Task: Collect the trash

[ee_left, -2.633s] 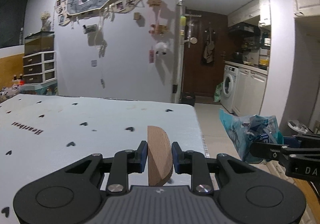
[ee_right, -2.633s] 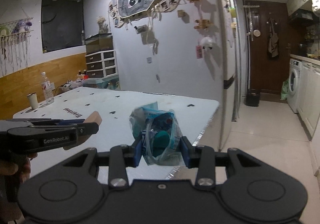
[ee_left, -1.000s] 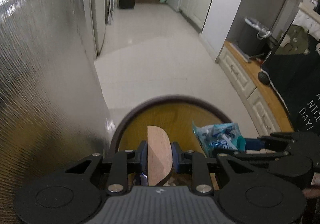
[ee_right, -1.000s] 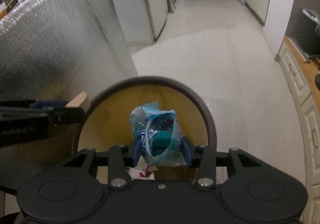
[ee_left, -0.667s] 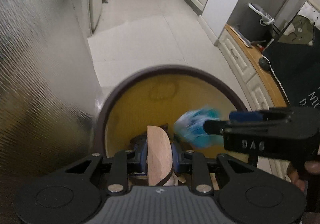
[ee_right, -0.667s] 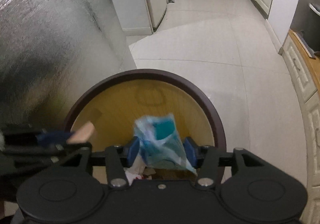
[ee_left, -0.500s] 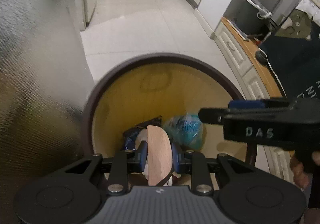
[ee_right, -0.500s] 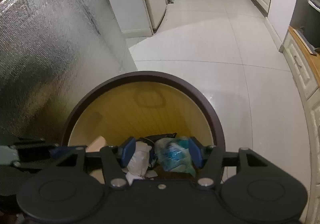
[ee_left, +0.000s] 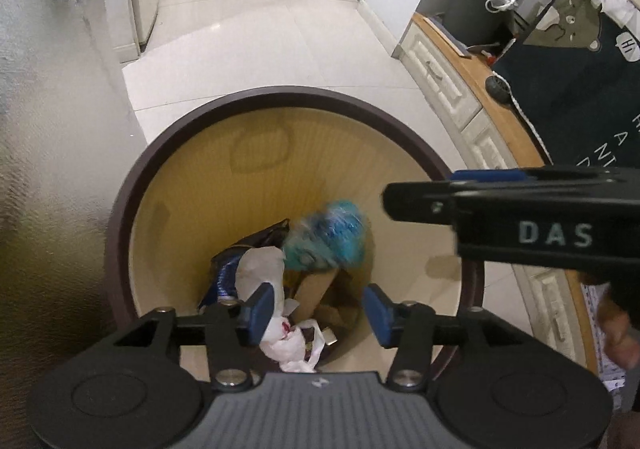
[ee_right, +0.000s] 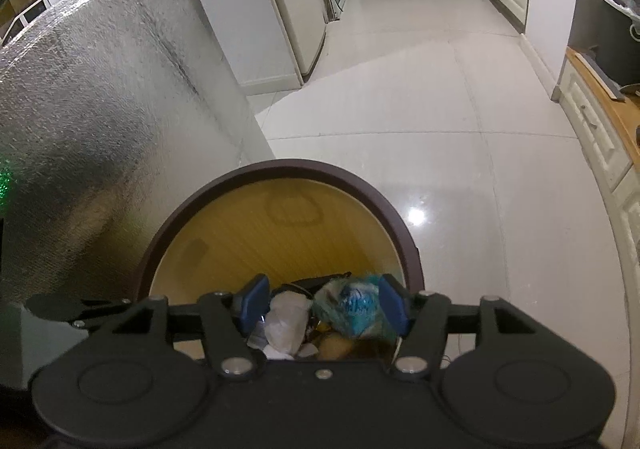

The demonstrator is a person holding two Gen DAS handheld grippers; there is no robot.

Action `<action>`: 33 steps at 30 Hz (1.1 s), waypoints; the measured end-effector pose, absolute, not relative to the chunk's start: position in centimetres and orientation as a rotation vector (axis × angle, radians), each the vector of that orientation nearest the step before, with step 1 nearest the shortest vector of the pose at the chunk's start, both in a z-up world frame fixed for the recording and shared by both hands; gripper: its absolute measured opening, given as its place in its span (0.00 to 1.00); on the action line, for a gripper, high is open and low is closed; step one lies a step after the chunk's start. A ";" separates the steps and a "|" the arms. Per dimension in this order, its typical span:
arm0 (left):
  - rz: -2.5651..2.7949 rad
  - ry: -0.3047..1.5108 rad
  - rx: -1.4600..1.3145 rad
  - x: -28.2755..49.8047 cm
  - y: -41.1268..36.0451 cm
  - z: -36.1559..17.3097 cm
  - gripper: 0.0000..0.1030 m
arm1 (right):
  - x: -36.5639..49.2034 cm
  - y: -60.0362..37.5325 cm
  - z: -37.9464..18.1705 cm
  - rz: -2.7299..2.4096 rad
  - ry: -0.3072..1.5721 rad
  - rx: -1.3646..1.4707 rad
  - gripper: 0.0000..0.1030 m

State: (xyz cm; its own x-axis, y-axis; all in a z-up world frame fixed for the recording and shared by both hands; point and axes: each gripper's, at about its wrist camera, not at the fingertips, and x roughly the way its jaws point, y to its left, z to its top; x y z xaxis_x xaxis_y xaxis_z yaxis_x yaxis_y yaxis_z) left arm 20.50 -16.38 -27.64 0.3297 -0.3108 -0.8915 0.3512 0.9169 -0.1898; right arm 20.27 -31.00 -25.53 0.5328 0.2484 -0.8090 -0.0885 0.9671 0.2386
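Glossy tiled floor (ee_right: pixel 420 97), crinkly blue plastic bag (ee_left: pixel 326 241), embossed silver foil sheet (ee_right: pixel 100 97)

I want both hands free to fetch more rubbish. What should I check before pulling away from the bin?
1. Left tongs empty: ok, jaws opening, nothing between them.
2. Right tongs empty: ok, open.
3. Blue wrapper inside the bin: ok.
4. Brown wedge inside the bin: ok, on the pile.
5. Rubbish on the floor: ok, none seen.
6. Room left in the bin: ok.
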 end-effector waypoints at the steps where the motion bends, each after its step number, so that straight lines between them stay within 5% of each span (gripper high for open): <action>1: -0.427 1.156 0.042 20.4 -16.2 -27.5 0.55 | 20.2 -31.0 -25.4 0.202 0.989 0.174 0.61; 12: -0.396 1.118 0.030 19.1 -13.5 -24.4 0.81 | 17.6 -30.3 -23.1 0.211 0.960 0.140 0.72; 21: -0.382 1.054 0.018 17.2 -12.2 -20.7 0.99 | 14.9 -29.4 -19.3 0.173 0.913 0.110 0.90; 25: -0.367 1.025 0.006 16.4 -11.5 -18.6 1.00 | 13.7 -29.2 -16.8 0.164 0.884 0.126 1.00; 33: -0.370 0.941 0.007 13.9 -10.1 -14.5 1.00 | 11.2 -29.2 -12.2 0.152 0.817 0.133 1.00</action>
State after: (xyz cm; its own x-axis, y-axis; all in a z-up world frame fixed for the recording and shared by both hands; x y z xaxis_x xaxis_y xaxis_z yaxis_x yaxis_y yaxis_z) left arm 13.88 -10.11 -14.51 0.5309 -0.3067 -0.7900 0.3127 0.9373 -0.1538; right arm 11.21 -29.23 -12.21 0.6747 0.1853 -0.7145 -0.0832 0.9809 0.1758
